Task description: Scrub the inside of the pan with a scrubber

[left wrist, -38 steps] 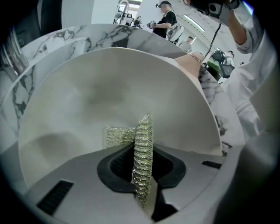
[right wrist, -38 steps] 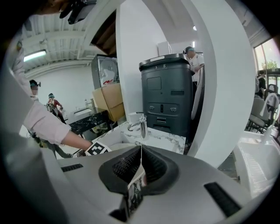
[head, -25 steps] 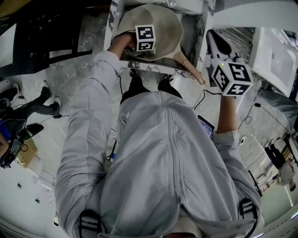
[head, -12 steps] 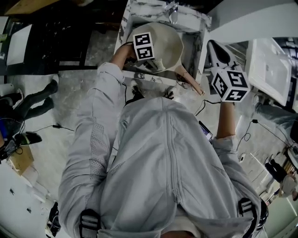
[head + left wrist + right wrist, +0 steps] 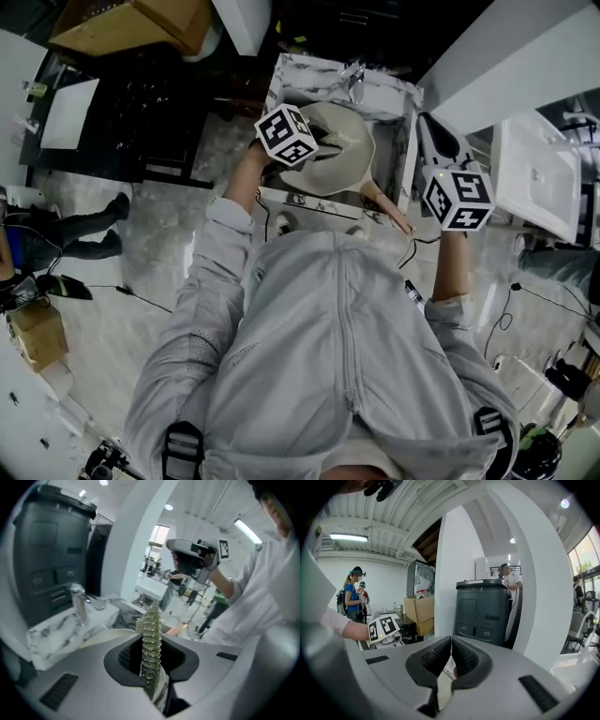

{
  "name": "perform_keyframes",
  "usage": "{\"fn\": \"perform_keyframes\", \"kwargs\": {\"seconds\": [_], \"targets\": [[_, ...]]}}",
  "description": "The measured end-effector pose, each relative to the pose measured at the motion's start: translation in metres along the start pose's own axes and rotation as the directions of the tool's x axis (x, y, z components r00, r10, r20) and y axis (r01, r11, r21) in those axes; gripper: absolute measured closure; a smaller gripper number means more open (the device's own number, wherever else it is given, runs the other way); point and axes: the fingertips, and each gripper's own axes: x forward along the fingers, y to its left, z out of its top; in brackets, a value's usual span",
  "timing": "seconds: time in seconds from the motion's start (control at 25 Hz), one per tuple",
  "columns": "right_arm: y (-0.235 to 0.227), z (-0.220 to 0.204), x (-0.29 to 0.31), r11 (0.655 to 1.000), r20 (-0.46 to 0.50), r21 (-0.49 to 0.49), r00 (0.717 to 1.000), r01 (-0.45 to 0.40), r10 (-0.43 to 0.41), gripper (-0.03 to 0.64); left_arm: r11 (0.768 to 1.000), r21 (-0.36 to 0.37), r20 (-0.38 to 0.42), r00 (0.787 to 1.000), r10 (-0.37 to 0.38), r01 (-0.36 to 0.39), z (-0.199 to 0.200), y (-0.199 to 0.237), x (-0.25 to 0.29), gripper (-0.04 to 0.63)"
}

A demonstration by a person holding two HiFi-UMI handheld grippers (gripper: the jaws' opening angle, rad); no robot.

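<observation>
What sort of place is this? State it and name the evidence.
Likely a mock kitchen station inside a lab hall: a marble-look sink with a faucet, the pan over it, plus other people and a cardboard box beyond.

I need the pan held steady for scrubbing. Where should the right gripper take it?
Probably by the handle, near its free end, coming from the right. It juts from the pan over the sink's front edge toward the right gripper, clear of the scrubber.

L gripper [image 5: 151, 620] over pan [image 5: 349, 159] in sink [image 5: 323, 73], faucet [image 5: 354, 82] behind; R gripper [image 5: 451, 654] right of sink.
</observation>
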Motion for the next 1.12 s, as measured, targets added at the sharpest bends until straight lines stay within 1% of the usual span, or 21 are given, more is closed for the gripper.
{"fn": "perform_keyframes", "kwargs": {"seconds": [0.04, 0.08, 0.12, 0.16, 0.2, 0.24, 0.32, 0.36, 0.4, 0.48, 0.52, 0.6, 0.72, 0.88, 0.92, 1.04, 1.12], "targets": [[0.0, 0.005, 0.002, 1.0, 0.013, -0.003, 1.0, 0.002, -0.002, 0.581, 0.995, 0.002, 0.026, 0.995, 0.098, -0.098, 0.009, 0.014, -0.009, 0.525], [0.001, 0.01, 0.003, 1.0, 0.025, -0.005, 1.0, 0.003, -0.003, 0.581, 0.983, 0.003, 0.059, 0.981, 0.184, -0.184, 0.019, 0.025, -0.019, 0.525], [0.001, 0.014, 0.004, 1.0, 0.034, -0.006, 0.999, 0.003, -0.003, 0.581, 0.966, 0.007, 0.096, 0.961, 0.258, -0.26, 0.027, 0.033, -0.03, 0.525], [0.002, 0.018, 0.004, 1.0, 0.04, -0.006, 0.999, 0.003, -0.003, 0.581, 0.945, 0.012, 0.132, 0.937, 0.324, -0.328, 0.035, 0.038, -0.04, 0.525], [0.003, 0.021, 0.004, 1.0, 0.044, -0.006, 0.999, 0.003, -0.003, 0.581, 0.919, 0.015, 0.168, 0.907, 0.386, -0.394, 0.041, 0.043, -0.051, 0.525], [0.004, 0.024, 0.004, 1.0, 0.048, -0.007, 0.999, 0.003, -0.003, 0.581, 0.889, 0.013, 0.204, 0.872, 0.446, -0.458, 0.048, 0.047, -0.062, 0.525], [0.004, 0.029, 0.004, 1.0, 0.059, -0.011, 0.998, 0.005, -0.005, 0.581, 0.825, -0.007, 0.282, 0.79, 0.544, -0.565, 0.063, 0.053, -0.084, 0.525], [0.004, 0.032, 0.004, 1.0, 0.065, -0.013, 0.998, 0.006, -0.005, 0.581, 0.798, -0.018, 0.323, 0.752, 0.575, -0.602, 0.071, 0.054, -0.095, 0.525], [0.005, 0.034, 0.005, 1.0, 0.07, -0.013, 0.998, 0.005, -0.004, 0.581, 0.778, -0.028, 0.364, 0.718, 0.593, -0.628, 0.079, 0.053, -0.105, 0.525], [0.008, 0.038, 0.004, 1.0, 0.078, -0.002, 0.997, -0.007, 0.007, 0.581, 0.749, -0.038, 0.439, 0.663, 0.607, -0.661, 0.094, 0.047, -0.122, 0.525], [0.01, 0.04, 0.003, 1.0, 0.082, 0.007, 0.997, -0.016, 0.015, 0.581, 0.74, -0.043, 0.468, 0.641, 0.609, -0.672, 0.1, 0.044, -0.129, 0.525], [0.014, 0.044, 0.002, 1.0, 0.091, 0.013, 0.996, -0.026, 0.025, 0.581, 0.726, -0.05, 0.517, 0.604, 0.607, -0.686, 0.11, 0.037, -0.143, 0.525], [0.017, 0.051, 0.0, 1.0, 0.1, -0.007, 0.995, -0.018, 0.018, 0.581, 0.707, -0.046, 0.574, 0.56, 0.597, -0.706, 0.124, 0.026, -0.164, 0.525], [0.018, 0.064, -0.004, 1.0, 0.133, -0.016, 0.991, -0.005, 0.007, 0.581, 0.67, -0.014, 0.656, 0.498, 0.567, -0.743, 0.143, 0.009, -0.186, 0.525], [0.019, 0.068, -0.006, 1.0, 0.142, -0.021, 0.99, -0.002, 0.005, 0.581, 0.662, -0.008, 0.673, 0.486, 0.558, -0.75, 0.148, 0.004, -0.19, 0.525], [0.019, 0.077, -0.008, 0.999, 0.16, -0.051, 0.987, 0.016, -0.007, 0.581, 0.639, 0.009, 0.708, 0.456, 0.539, -0.769, 0.161, -0.009, -0.203, 0.525], [0.018, 0.083, -0.01, 0.996, 0.17, -0.075, 0.985, 0.037, -0.023, 0.581, 0.626, 0.015, 0.723, 0.441, 0.532, -0.779, 0.168, -0.015, -0.21, 0.525]]}}
